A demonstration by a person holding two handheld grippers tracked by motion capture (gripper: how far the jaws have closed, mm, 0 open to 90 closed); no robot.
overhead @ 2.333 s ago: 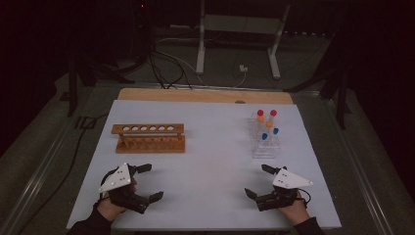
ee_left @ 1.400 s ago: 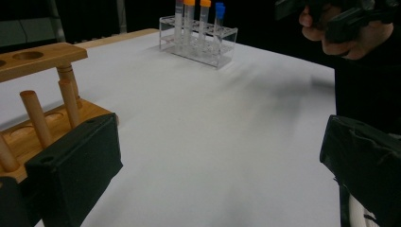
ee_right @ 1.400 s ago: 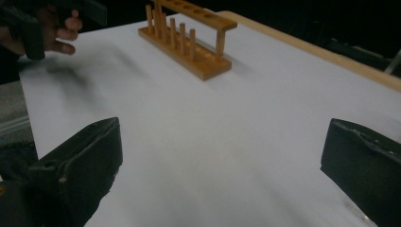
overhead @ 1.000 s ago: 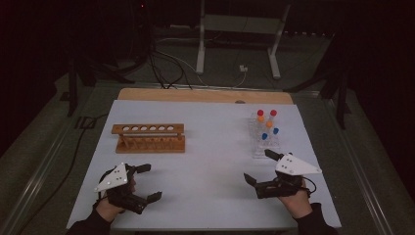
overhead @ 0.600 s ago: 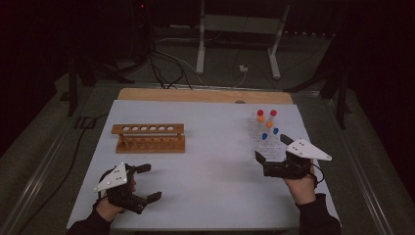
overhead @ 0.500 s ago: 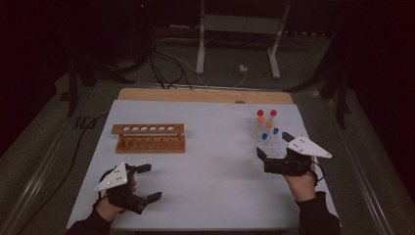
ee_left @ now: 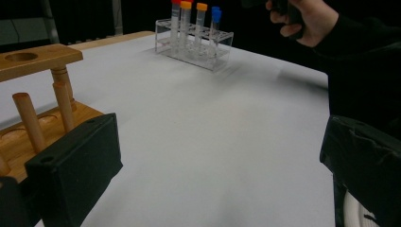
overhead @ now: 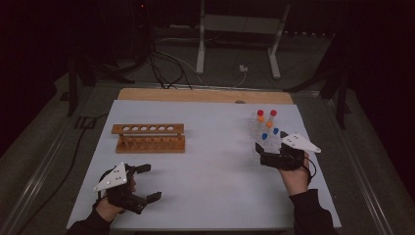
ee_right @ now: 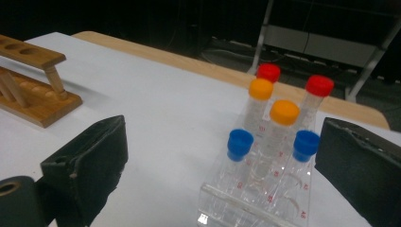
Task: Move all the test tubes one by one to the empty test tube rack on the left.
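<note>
Right gripper [overhead: 263, 155]: held just before the clear tube rack [overhead: 258, 142], jaws spread wide with nothing between them; in the right gripper view the rack stands between the two black jaws, untouched
Clear tube rack: at the right of the white table [overhead: 210, 161]; it holds six capped tubes, upright; two red-capped tubes [ee_right: 319, 86] at the back, two orange-capped tubes [ee_right: 284, 112] in the middle, two blue-capped tubes [ee_right: 240, 140] nearest the gripper
Left gripper [overhead: 147, 182]: low at the table's near left, jaws spread, empty
Wooden test tube rack [overhead: 148, 138]: left of centre, holes empty; well apart from the clear rack
</note>
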